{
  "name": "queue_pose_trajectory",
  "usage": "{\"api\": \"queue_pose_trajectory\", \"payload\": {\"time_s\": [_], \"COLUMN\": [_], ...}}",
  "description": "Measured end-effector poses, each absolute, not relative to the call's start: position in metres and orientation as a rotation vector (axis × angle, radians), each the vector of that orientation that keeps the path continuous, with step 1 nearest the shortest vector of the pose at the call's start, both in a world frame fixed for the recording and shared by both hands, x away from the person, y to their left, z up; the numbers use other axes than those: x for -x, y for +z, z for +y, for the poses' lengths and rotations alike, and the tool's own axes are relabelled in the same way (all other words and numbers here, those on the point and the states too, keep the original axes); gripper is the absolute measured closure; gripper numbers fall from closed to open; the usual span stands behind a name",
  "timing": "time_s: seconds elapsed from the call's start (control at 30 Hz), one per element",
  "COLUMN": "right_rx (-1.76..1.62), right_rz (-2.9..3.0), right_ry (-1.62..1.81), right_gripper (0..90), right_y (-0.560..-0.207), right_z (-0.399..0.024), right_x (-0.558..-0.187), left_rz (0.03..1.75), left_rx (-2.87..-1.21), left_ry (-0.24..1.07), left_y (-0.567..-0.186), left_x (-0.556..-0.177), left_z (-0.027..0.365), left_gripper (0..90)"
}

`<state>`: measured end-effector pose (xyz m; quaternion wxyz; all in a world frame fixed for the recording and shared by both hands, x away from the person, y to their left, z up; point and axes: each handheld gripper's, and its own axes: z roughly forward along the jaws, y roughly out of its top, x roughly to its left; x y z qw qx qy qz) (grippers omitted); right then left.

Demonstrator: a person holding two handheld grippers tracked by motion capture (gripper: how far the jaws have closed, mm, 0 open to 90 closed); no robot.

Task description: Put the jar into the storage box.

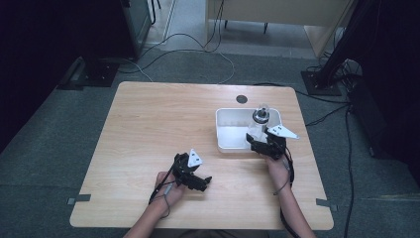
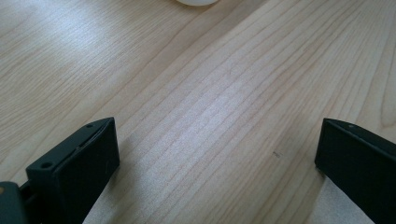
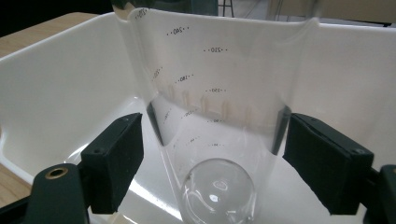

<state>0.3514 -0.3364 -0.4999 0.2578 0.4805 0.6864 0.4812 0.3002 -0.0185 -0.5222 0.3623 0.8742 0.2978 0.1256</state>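
Clear graduated bottle (image 3: 215, 121), printed scale marks, upright in white bin (image 3: 56, 88).

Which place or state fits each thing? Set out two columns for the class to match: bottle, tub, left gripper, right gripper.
1 bottle
2 tub
3 left gripper
4 right gripper

a open over bare wood
b white, on the table's right half
c clear, standing in the tub
d jaws either side of the bottle, not pressing

Pairs: 1-c, 2-b, 3-a, 4-d
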Motion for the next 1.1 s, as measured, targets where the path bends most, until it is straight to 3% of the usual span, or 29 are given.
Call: {"api": "queue_pose_trajectory", "payload": {"time_s": [1.1], "right_rx": [-1.12], "right_rz": [2.003], "right_ry": [1.177], "right_gripper": [17.0], "right_y": [-0.489], "right_z": [-0.34], "right_x": [-0.328], "left_rz": [0.76], "left_rx": [-2.254], "left_ry": [0.322], "left_y": [-0.522], "left_x": [-0.301], "left_z": [-0.019], "left_gripper": [0.0]}}
